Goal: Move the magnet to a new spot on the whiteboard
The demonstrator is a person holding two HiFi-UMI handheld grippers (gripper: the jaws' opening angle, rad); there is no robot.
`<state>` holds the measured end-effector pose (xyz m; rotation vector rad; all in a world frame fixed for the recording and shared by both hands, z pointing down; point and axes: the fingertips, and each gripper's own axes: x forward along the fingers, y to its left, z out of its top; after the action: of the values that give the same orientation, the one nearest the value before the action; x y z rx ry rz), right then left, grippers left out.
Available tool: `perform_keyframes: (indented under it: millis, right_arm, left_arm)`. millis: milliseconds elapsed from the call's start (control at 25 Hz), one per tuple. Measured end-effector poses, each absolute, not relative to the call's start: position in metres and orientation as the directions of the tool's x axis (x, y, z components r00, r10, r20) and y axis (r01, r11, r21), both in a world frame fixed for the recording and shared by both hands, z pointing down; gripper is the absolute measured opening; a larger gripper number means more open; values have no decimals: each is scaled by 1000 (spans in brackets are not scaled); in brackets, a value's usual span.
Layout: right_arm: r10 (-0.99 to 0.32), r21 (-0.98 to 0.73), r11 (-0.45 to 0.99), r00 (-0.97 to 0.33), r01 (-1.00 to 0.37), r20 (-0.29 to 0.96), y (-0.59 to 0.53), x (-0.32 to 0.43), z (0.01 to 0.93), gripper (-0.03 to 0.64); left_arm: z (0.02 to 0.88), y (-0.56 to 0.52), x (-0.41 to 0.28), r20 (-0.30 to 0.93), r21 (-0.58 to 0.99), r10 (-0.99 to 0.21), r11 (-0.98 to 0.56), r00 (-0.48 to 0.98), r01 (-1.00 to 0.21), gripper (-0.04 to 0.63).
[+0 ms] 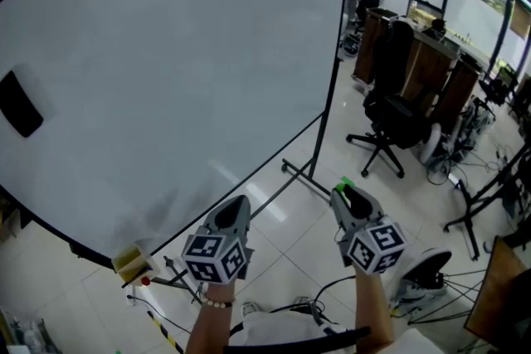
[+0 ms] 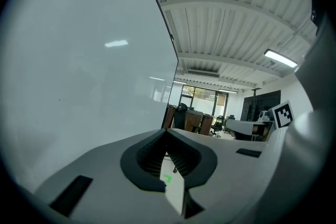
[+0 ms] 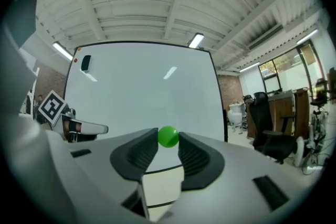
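Two tools hang low in the head view, well short of the whiteboard (image 1: 166, 54) that fills the upper left of the frame. The right tool (image 1: 347, 191) is closed on the green magnet (image 3: 168, 137), a small ball pinched right at the jaw tips. The left tool (image 1: 239, 207) has its jaws together with nothing between them. So the magnet is off the board and in the air, and the step in hand looks like carrying it to a fresh spot.

The grip is shallow, so the person would do well to hold the pinch steady. The magnet should come in square to the surface and seat there before the jaws part. In the right gripper view the middle of the board is bare. The black eraser (image 3: 86, 63) and a small red dot (image 3: 76, 60) sit at its upper left and are best avoided. The left tool need only keep out of the way.
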<state>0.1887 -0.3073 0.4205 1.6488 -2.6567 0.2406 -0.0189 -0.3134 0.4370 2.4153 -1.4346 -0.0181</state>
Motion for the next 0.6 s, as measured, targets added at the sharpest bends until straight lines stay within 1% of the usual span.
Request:
perform_keyframes:
  millis: [200,400,600]
  right_arm:
    - [-902,-189,397,-420,-898,102,-299,197,436,127]
    - [-906,-190,392,-414,-900,93,-294,202,430,127]
    - [-906,-194,392,-413,-899,86,-290,204,425,127]
  left_arm:
    - [425,-314,-6,134,286,-849,-461,511,-840,-2]
    - [425,-311,-4,117,310,-846,-466,520,-828,-2]
    - [427,-307,-5,126,297,-846,-466,518,-833,-2]
